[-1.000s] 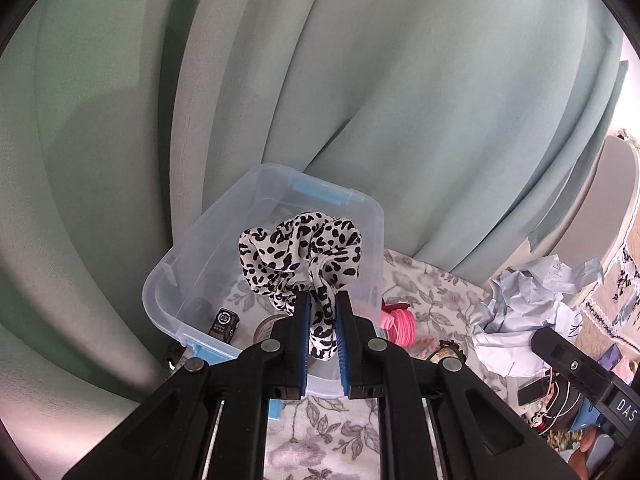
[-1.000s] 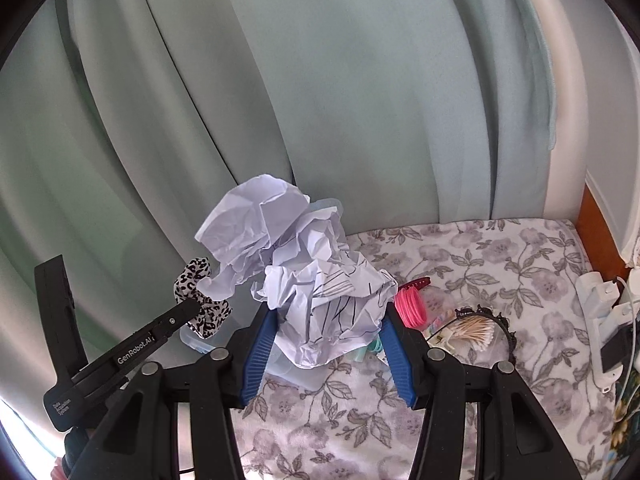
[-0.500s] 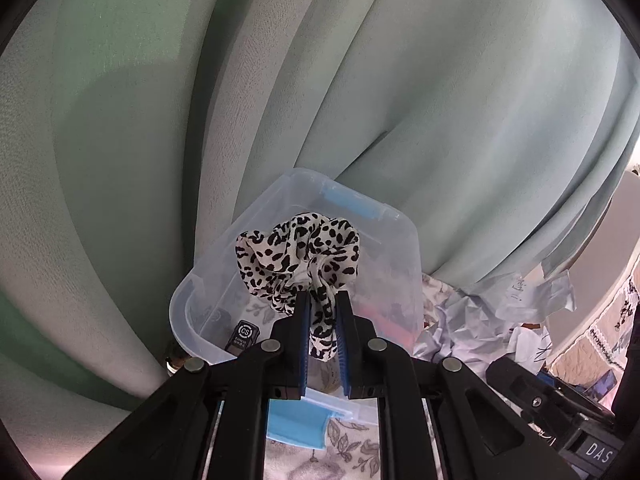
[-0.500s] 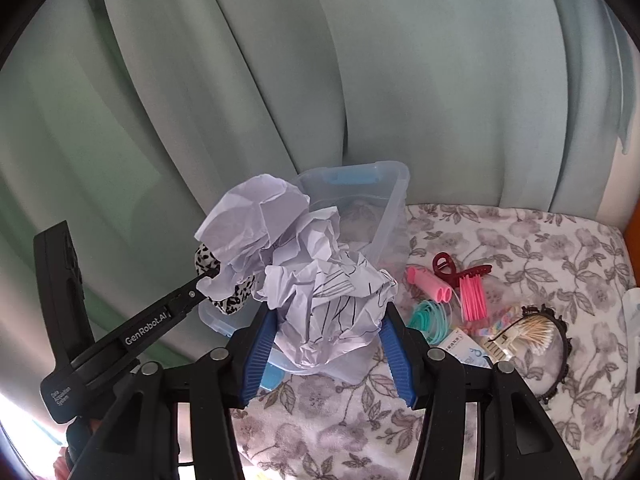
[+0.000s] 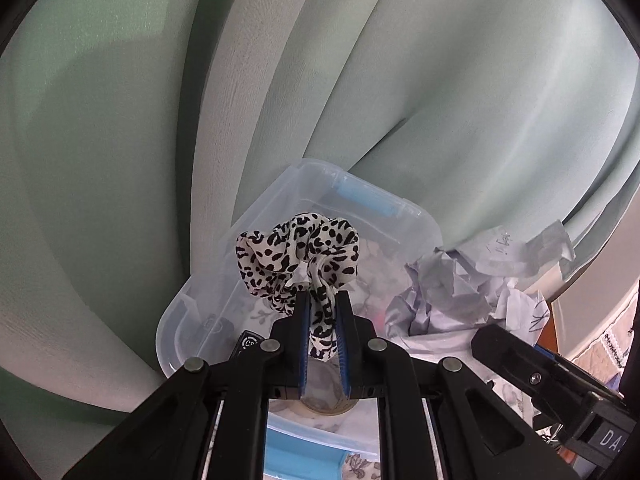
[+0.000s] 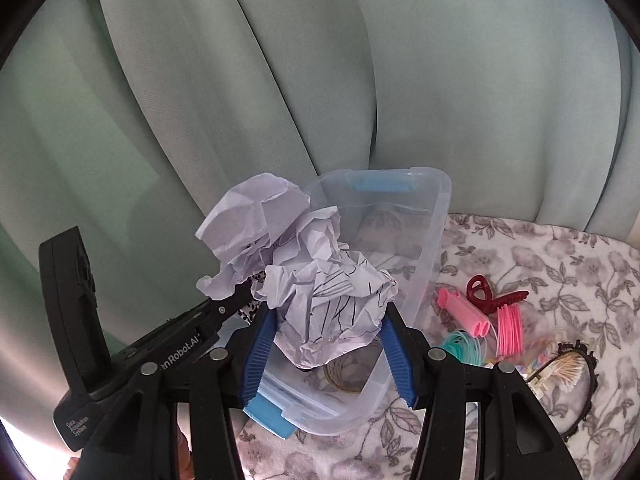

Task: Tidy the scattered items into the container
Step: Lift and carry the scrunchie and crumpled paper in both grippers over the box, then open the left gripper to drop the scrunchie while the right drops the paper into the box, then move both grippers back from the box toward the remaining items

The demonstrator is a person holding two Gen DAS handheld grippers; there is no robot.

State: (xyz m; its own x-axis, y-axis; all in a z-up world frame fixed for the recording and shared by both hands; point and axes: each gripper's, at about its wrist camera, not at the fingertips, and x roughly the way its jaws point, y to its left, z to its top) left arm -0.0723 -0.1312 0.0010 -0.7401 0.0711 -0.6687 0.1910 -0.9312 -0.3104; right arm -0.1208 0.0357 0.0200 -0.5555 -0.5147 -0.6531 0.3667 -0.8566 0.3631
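Left gripper [image 5: 323, 312]: blue-padded jaws pinched together on a tail of the black-and-white spotted scrunchie [image 5: 298, 258]; the ruffled loop stands up beyond the tips, held in the air over the open container [image 5: 416, 220]. Its black body also shows at the left of the right wrist view [image 6: 188, 344].

Right gripper [image 6: 326, 332]: jaws set wide and clamped on either side of a ball of crumpled paper [image 6: 320, 288], white with black pen lines; the wad bulges above the tips and hangs over the near end of the container. Seen from the left wrist view, the same paper [image 5: 460, 292] sits at the container's right edge.

Container [image 6: 436, 240]: clear plastic tub with blue latches, lidless, standing on the floral-cloth surface [image 6: 560, 280] against a pale green curtain [image 6: 360, 80]. Inside, partly seen through the walls: a roll of tape [image 6: 348, 376] and a small dark item [image 5: 248, 344], too hidden to identify.

Loose on the surface, right of the container:
- pink hair rollers [image 6: 464, 312], just beside the tub
- dark red claw clip [image 6: 488, 292], touching the rollers
- pink coil hair ties [image 6: 510, 328]
- teal coil hair ties [image 6: 460, 344]
- bundle of cotton swabs [image 6: 564, 368]
- black headband [image 6: 588, 392] curving around the swabs
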